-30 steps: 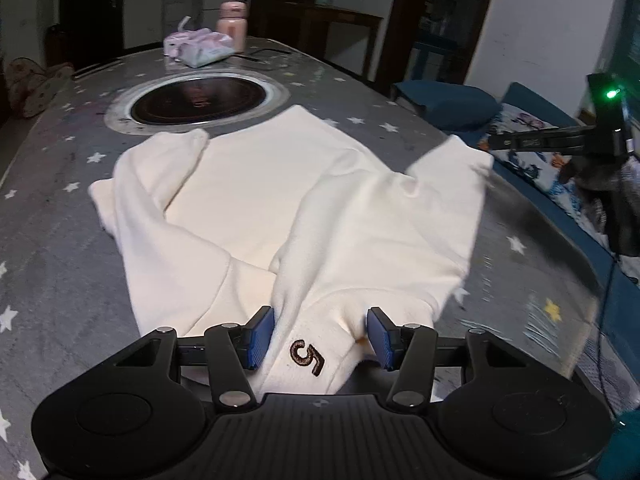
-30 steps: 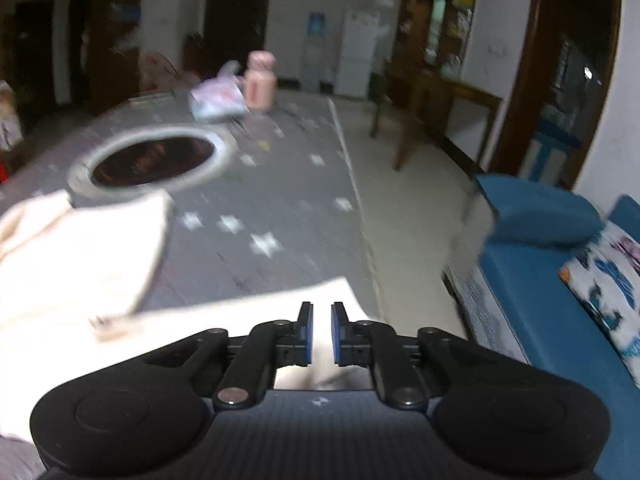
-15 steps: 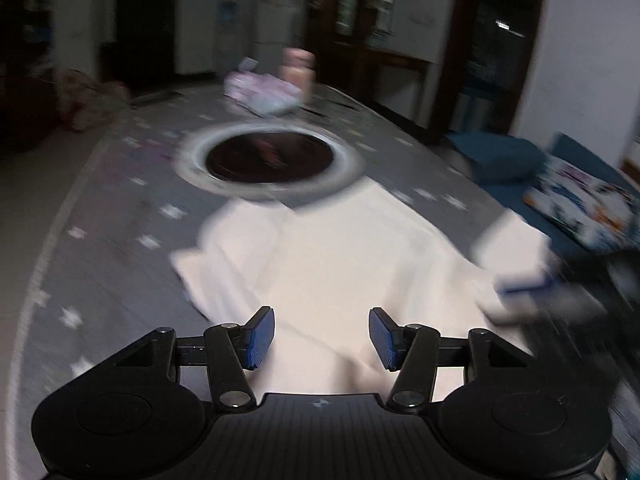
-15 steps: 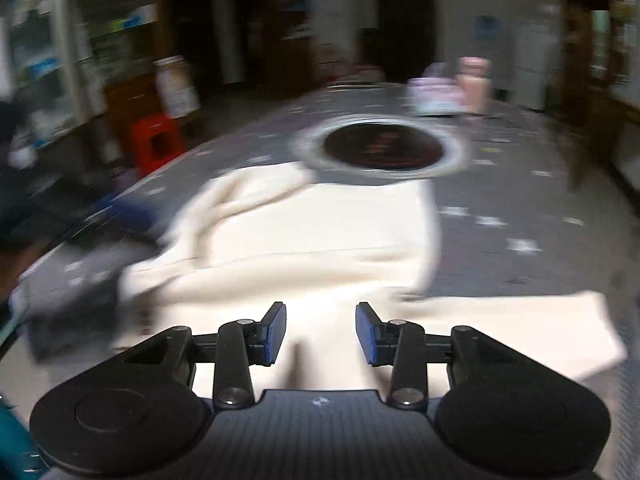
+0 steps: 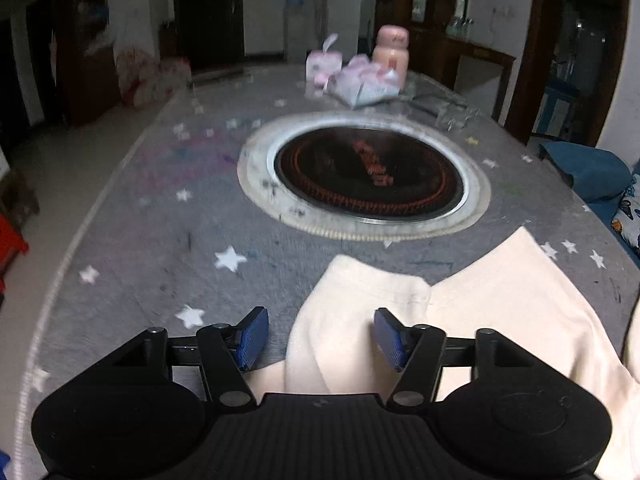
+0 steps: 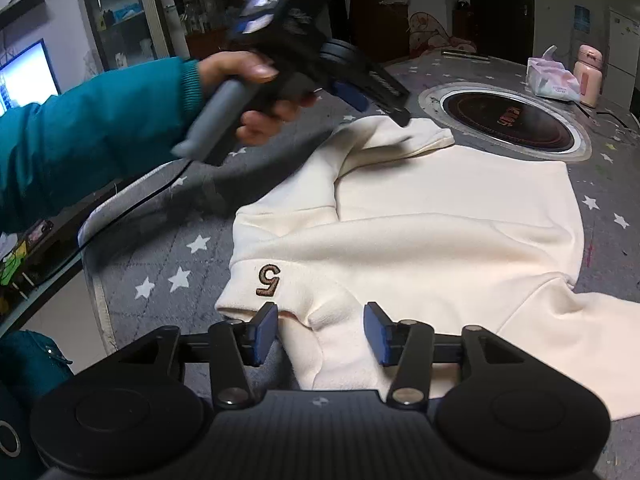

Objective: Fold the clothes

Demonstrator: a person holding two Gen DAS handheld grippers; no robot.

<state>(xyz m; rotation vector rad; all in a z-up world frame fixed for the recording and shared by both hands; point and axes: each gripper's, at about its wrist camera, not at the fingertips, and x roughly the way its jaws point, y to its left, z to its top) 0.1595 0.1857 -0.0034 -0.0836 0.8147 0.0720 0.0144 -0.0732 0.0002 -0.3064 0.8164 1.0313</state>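
A cream sweatshirt (image 6: 440,236) lies flat on the grey star-patterned table (image 6: 168,248), both sleeves folded in over the body. A brown "5" (image 6: 269,280) marks the near sleeve cuff. My right gripper (image 6: 320,334) is open, its jaws either side of that cuff, low over it. My left gripper (image 5: 318,338) is open and empty over the far sleeve's cuff (image 5: 360,300). In the right wrist view the left gripper (image 6: 360,92) is held in a hand above the far sleeve end (image 6: 416,136).
A round black hotplate with a metal ring (image 5: 368,176) is set into the table beyond the sweatshirt. A tissue pack (image 5: 364,84) and a pink bottle (image 5: 390,50) stand at the far end. A blue sofa (image 5: 592,168) lies to the right.
My right gripper let go of the sleeve, opened, and swung to the cuff with the "5". My left gripper left that cuff and moved to the far sleeve end. The right sleeve now lies folded in.
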